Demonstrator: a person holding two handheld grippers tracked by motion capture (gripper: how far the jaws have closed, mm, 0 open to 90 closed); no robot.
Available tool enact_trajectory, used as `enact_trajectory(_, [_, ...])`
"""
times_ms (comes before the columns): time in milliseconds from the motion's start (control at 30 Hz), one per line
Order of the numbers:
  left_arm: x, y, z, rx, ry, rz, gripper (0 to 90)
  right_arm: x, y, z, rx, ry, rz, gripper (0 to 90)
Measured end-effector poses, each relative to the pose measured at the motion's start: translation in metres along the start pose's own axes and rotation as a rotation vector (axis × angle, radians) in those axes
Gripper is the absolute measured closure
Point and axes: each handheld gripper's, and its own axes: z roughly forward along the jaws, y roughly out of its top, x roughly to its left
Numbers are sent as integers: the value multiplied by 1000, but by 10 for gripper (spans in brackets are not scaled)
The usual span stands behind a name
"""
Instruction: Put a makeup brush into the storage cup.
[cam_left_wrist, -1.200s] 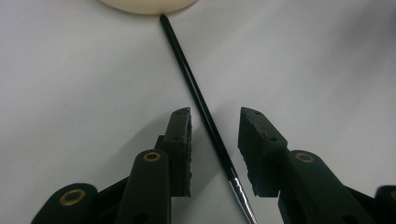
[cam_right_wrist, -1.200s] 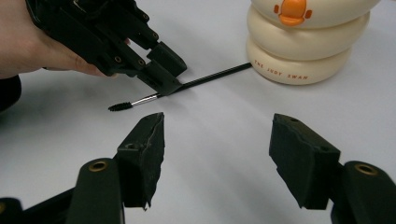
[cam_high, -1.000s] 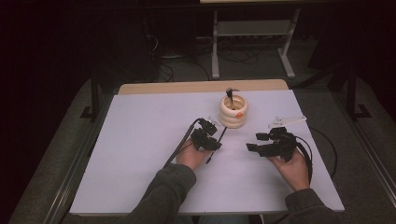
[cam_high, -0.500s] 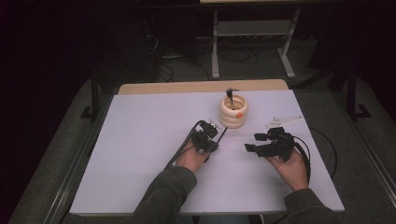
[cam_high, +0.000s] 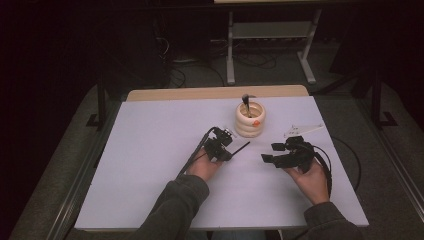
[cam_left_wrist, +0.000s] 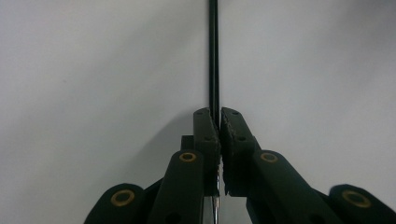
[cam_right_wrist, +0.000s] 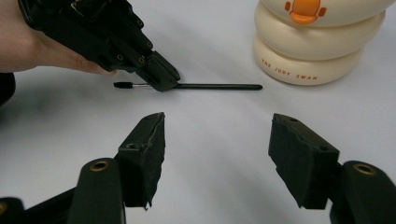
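Note:
A thin black brush (cam_left_wrist: 213, 56) lies flat on the white table (cam_high: 150, 150). My left gripper (cam_left_wrist: 219, 116) has just been closing and is now shut on the brush's handle, its jaws low on the table. In the right gripper view the brush (cam_right_wrist: 219, 87) sticks out both sides of the left gripper (cam_right_wrist: 161, 81), bristle tip to the left. In the high view the left gripper (cam_high: 227, 152) is just left of a cream ringed holder (cam_high: 250, 120). My right gripper (cam_right_wrist: 217, 140) stands open and holds nothing, a short way from the brush and right of the left hand (cam_high: 269, 152).
The cream holder (cam_right_wrist: 308, 51) has an orange duck beak on it, and a dark-headed brush (cam_high: 246, 102) stands in it. Cables trail from both grippers across the table. A wooden strip (cam_high: 215, 93) edges the far side. A metal stand (cam_high: 270, 45) is on the floor beyond.
The left gripper's jaws have drawn together on the brush. Both hands have kept their places.

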Motion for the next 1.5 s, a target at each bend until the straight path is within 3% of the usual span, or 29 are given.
enact_trajectory(267, [5,-1,-6,-17,-12,7,860,1,0,2,6,1,-5,353])
enact_trajectory(533, [10,-3,-11,-7,-17,43,861,2,0,2,10,6,-8,354])
enact_trajectory(1067, [11,-5,-24,-70,-17,61,860,2,0,3,15,13,-14,352])
enact_trajectory(1267, [9,-10,-35,-63,-25,115,860,6,1,1,5,20,-32,353])
enact_trajectory(1500, [11,-19,-48,-68,-36,136,861,10,3,2,14,38,-56,347])
